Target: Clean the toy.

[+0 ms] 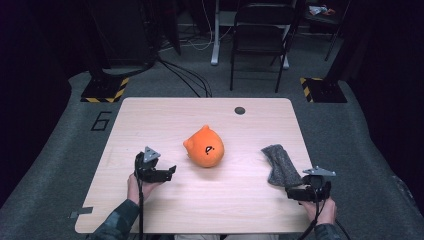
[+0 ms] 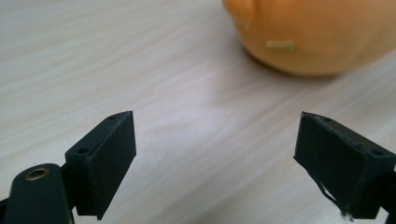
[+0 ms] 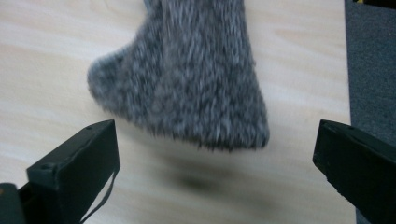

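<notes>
Nearest the person, the left gripper (image 1: pixel 171 171) rests low over the wooden table (image 1: pixel 165 115), just to the near left of the orange plush toy (image 1: pixel 205 146). Its jaws stand wide apart with nothing between them; in the left gripper view bare tabletop lies between the pads and the toy's rounded side (image 2: pixel 317 32) sits just beyond, not touched. A small pale tag is stitched on that side, and nothing on it can be read.

The right gripper (image 1: pixel 295 192) sits well to the near right of the toy, at the near end of the grey knitted sock (image 1: pixel 281 164). Its jaws are spread fully, empty; the sock (image 3: pixel 187 79) lies just ahead of them.

The toy stands mid-table with a black stitched mark on its face. Beyond the toy's far left, on the floor, a painted "6" (image 1: pixel 101 120) can be read.
</notes>
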### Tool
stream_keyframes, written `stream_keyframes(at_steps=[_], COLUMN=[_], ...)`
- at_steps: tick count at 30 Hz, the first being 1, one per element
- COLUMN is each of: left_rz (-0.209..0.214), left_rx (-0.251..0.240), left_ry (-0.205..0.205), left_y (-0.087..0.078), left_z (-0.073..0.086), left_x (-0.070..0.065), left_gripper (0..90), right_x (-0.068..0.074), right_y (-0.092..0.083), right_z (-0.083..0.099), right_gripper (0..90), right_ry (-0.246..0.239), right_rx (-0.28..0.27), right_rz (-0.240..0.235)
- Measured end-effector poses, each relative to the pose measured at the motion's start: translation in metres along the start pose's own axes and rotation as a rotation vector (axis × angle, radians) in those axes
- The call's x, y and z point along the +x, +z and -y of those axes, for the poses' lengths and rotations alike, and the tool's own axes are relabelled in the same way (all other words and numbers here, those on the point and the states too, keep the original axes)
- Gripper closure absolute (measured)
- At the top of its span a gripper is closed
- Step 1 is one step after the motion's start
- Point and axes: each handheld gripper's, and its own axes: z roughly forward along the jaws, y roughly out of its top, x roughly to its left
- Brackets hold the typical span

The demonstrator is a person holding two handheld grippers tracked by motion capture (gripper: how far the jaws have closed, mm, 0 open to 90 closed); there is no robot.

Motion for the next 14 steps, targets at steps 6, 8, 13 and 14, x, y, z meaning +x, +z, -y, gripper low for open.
stream_keyframes(at_steps=[6, 8, 13, 14], left_rz=[-0.007, -0.012, -0.020, -0.022], left_rx=[0.055, 0.060, 0.094, 0.105], left_ry=[0.020, 0.002, 0.038, 0.042], left_y=[0.007, 0.010, 0.015, 0.017], left_z=[0.017, 0.020, 0.024, 0.025], left_x=[0.005, 0.008, 0.010, 0.011], left_gripper=[12.0, 12.0, 11.9, 11.9], right_x=[-0.001, -0.002, -0.014, -0.016], right_y=[0.010, 0.013, 0.014, 0.014], right_z=[0.023, 0.026, 0.036, 0.038], right_gripper=[0.0, 0.0, 0.0, 0.0], right_ry=[-0.029, -0.034, -0.018, -0.018], right_rx=[0.020, 0.026, -0.017, -0.040], right_rz=[0.028, 0.045, -0.014, -0.017])
